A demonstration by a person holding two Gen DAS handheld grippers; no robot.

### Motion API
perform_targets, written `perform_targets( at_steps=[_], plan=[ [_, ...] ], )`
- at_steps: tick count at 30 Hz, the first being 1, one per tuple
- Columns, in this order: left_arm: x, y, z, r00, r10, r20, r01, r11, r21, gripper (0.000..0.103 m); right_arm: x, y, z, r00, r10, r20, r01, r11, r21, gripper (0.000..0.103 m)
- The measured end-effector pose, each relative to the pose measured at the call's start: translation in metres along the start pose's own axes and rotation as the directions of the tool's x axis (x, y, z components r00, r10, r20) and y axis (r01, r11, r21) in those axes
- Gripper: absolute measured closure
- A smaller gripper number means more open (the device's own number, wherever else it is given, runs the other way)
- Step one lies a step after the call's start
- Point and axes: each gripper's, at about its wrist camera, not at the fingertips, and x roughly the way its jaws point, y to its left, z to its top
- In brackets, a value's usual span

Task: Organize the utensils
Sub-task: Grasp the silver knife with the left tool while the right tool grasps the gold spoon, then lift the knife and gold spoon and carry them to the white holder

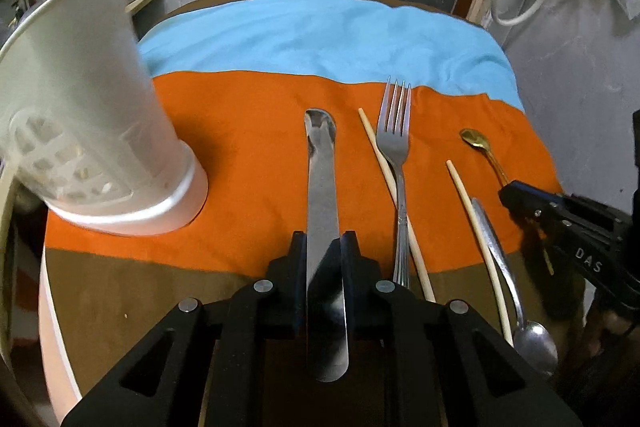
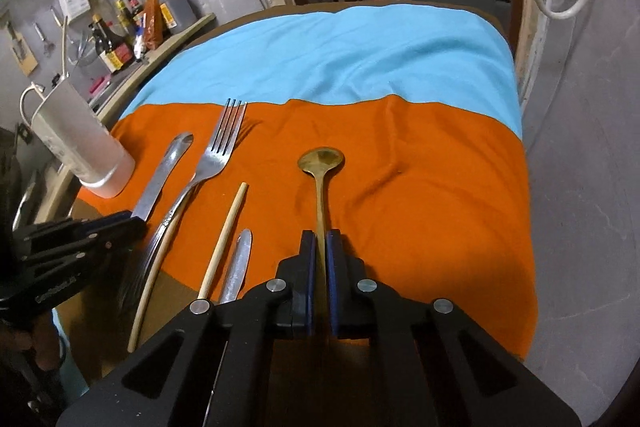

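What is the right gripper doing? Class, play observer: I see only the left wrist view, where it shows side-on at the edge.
Observer: The right gripper is shut on the gold spoon, pads on its handle.
Operator: Is the spoon lifted?
Observer: Cannot tell; its bowl faces up over the orange cloth.
Operator: Anything behind the utensil holder?
Observer: Sauce bottles stand on a ledge behind it.

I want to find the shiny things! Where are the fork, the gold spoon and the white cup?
fork [image 1: 394,131], left wrist view, base of the tines.
gold spoon [image 2: 321,159], right wrist view, on its bowl.
white cup [image 1: 92,99], left wrist view, on its side wall.
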Motion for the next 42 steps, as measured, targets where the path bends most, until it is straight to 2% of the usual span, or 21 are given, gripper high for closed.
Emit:
perform_targets(
  at_steps=[4,6,11,13,15,17,20,23,24,26,29,32,37,42],
  plan=[
    [0.011,-0.005,0.011,0.999,0.047,-0.026,-0.046,0.998,0.034,0.083,0.005,0.005,0.008,1.0,-0.006,-0.019,0.006,1.0,-0.018,0.092],
    [0.016,-0.007,0.018,0.997,0.069,-0.038,-0.068,0.997,0.042,0.076,0.008,0.008,0.012,0.999,-0.016,-0.032,0.015,0.999,-0.034,0.09],
    [0.025,-0.008,0.028,0.995,0.088,-0.053,-0.085,0.995,0.055,0.074,0.017,0.016,0.024,0.995,-0.069,-0.067,0.064,0.995,-0.078,0.089],
    [0.025,-0.007,0.026,0.995,0.084,-0.056,-0.081,0.995,0.053,0.076,0.02,0.017,0.026,0.994,-0.09,-0.068,0.085,0.994,-0.074,0.091],
    [0.023,-0.009,0.024,0.995,0.078,-0.055,-0.075,0.995,0.062,0.087,0.021,0.02,0.026,0.991,-0.117,-0.069,0.112,0.991,-0.068,0.093],
    [0.022,-0.011,0.023,0.996,0.08,-0.04,-0.077,0.995,0.067,0.09,0.021,0.023,0.027,0.988,-0.137,-0.07,0.132,0.988,-0.075,0.093],
    [0.018,0.002,0.018,1.0,0.008,0.001,-0.008,1.0,0.011,0.09,0.019,0.018,0.025,0.991,-0.128,-0.05,0.126,0.991,-0.041,0.099],
    [0.006,0.017,0.009,0.996,-0.075,0.056,0.079,0.995,-0.064,0.09,0.009,0.004,0.015,1.0,-0.029,0.007,0.029,0.998,0.059,0.101],
    [-0.001,0.02,0.004,0.991,-0.098,0.095,0.105,0.991,-0.076,0.09,0.002,0.001,0.009,0.999,0.009,0.049,-0.013,0.995,0.097,0.101],
    [-0.015,0.022,-0.005,0.979,-0.118,0.169,0.131,0.989,-0.071,0.09,-0.009,-0.001,0.001,0.994,0.025,0.104,-0.037,0.993,0.114,0.101],
    [-0.041,0.022,-0.018,0.94,-0.153,0.304,0.175,0.984,-0.044,0.09,-0.024,0.003,-0.009,0.981,0.043,0.189,-0.065,0.992,0.111,0.101],
    [-0.059,0.019,-0.024,0.91,-0.156,0.384,0.178,0.984,-0.023,0.09,-0.039,0.009,-0.016,0.959,0.063,0.276,-0.09,0.992,0.09,0.101],
    [-0.076,0.016,-0.028,0.873,-0.161,0.461,0.189,0.982,-0.014,0.09,-0.058,0.017,-0.017,0.926,0.079,0.369,-0.109,0.992,0.061,0.101],
    [-0.085,0.015,-0.031,0.852,-0.168,0.497,0.202,0.979,-0.014,0.09,-0.069,0.027,-0.016,0.902,0.089,0.423,-0.127,0.99,0.063,0.101]
  ],
)
